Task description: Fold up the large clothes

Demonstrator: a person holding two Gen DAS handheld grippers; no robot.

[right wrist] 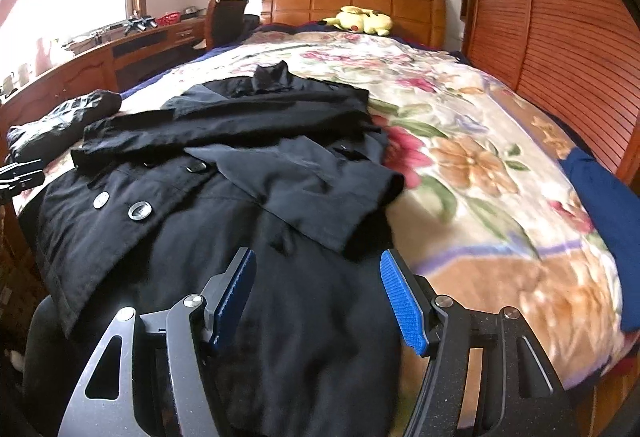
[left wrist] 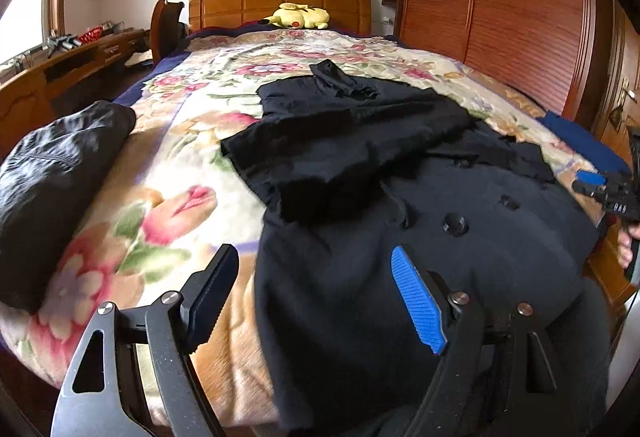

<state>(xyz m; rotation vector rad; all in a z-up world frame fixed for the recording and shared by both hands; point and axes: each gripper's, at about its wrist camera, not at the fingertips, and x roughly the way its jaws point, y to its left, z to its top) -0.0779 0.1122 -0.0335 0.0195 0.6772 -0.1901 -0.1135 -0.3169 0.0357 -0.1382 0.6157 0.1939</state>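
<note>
On the flowered bedspread (right wrist: 480, 165), a black double-breasted coat (left wrist: 400, 257) lies lengthwise, both sleeves folded in, hem towards me.

I hold both grippers over the near hem with nothing in them: my left gripper (left wrist: 316, 297) has its jaws spread wide above the coat's left hem edge, and my right gripper (right wrist: 318, 297) is spread the same way above the right side. The sleeves (right wrist: 304, 181) already cross the chest, so I judge the sleeve step done and the lengthwise fold next. That calls for pinching each hem corner, lifting evenly and carrying it far towards the collar (left wrist: 340, 77). The heavy cloth hangs over the near bed edge, so it may drag. A dark jacket (left wrist: 52, 177) sits at the left.
</note>
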